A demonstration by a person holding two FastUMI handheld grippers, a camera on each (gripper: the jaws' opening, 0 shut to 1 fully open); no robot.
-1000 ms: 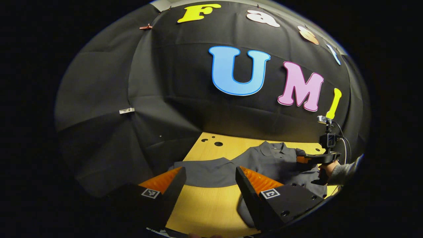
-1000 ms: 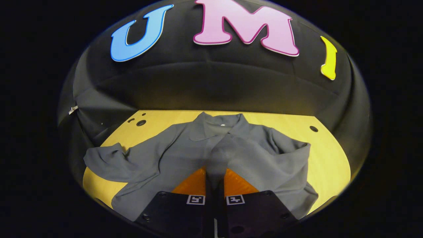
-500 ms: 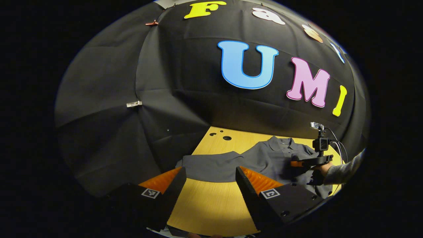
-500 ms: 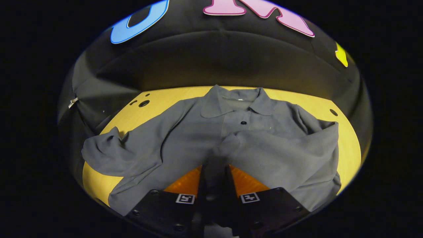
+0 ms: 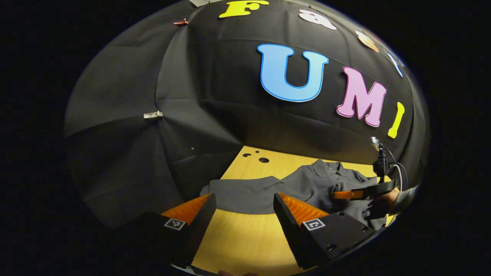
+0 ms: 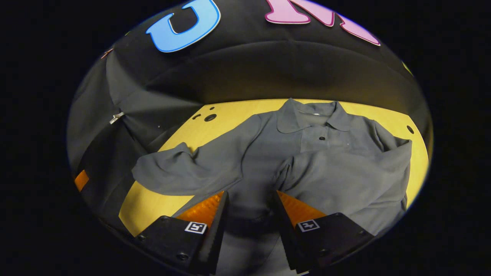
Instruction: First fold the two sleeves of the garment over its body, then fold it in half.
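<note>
We saw a grey shirt [image 6: 291, 161] lying collar-up on a yellow wooden table [image 6: 230, 115], its collar [image 6: 312, 115] toward the booth's black wall. In the right gripper view, one sleeve [image 6: 345, 180] lay folded across the shirt's body, its cuff end reaching the middle of the front near the button placket. The other sleeve [image 6: 172, 174] stretched out sideways over the bare tabletop, its end rumpled and a little raised.

The right gripper [image 6: 249, 203] hung over the lower middle of the shirt with its fingers spread apart; nothing sat between them, and we saw grey fabric through the gap. The folded sleeve's end lay just beyond the tip of the one finger [image 6: 295, 209], though we could not tell whether they touched.

In the left gripper view, the left gripper [image 5: 243, 207] was also spread wide, holding nothing, above bare table near the edge. The outstretched sleeve [image 5: 241, 193] lay just beyond its fingertips. Farther off at the right of that view, we saw the right gripper [image 5: 345, 194] over the shirt [image 5: 318, 184], held by a hand [image 5: 389, 197] in a grey cuff [image 5: 402, 193]. Several round holes [image 5: 264, 160] marked the table's far corner.
</note>
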